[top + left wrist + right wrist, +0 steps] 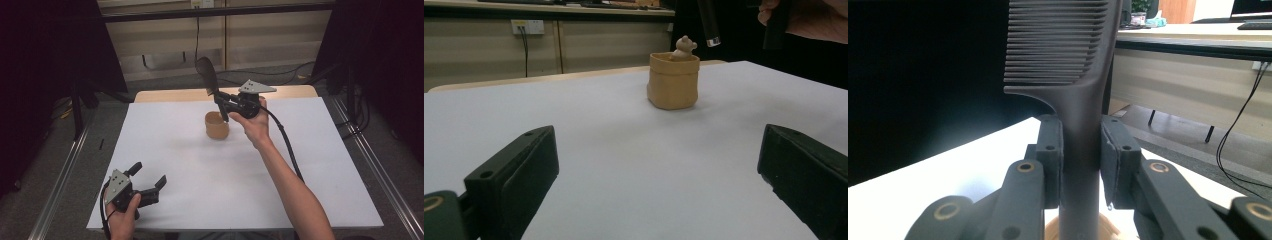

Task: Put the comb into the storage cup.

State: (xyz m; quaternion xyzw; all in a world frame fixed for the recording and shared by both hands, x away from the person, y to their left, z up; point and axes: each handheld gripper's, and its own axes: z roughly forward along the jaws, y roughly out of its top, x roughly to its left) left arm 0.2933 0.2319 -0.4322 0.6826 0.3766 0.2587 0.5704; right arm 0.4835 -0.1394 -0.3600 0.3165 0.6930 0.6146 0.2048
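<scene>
A black comb (pixel 206 71) stands upright in my right gripper (pixel 223 98), whose jaws are shut on its handle. In the right gripper view the comb (pixel 1068 55) rises between the two pads, teeth to the left. The handle's lower end hangs just over a tan pot (pixel 217 126) at the middle of the table. In the left gripper view a small bear figure (pixel 684 47) peeks from the pot (pixel 673 82), with the comb's handle tip (pixel 709 22) above it. My left gripper (pixel 148 175) rests at the near left corner, open and holding nothing.
A white sheet (pixel 200 170) covers the table, whose wooden edge (pixel 170 95) shows at the back. Dark curtains and stands flank both sides. The right gripper's cable (pixel 287 145) trails along the forearm. A wall socket (pixel 526 26) sits beyond the table.
</scene>
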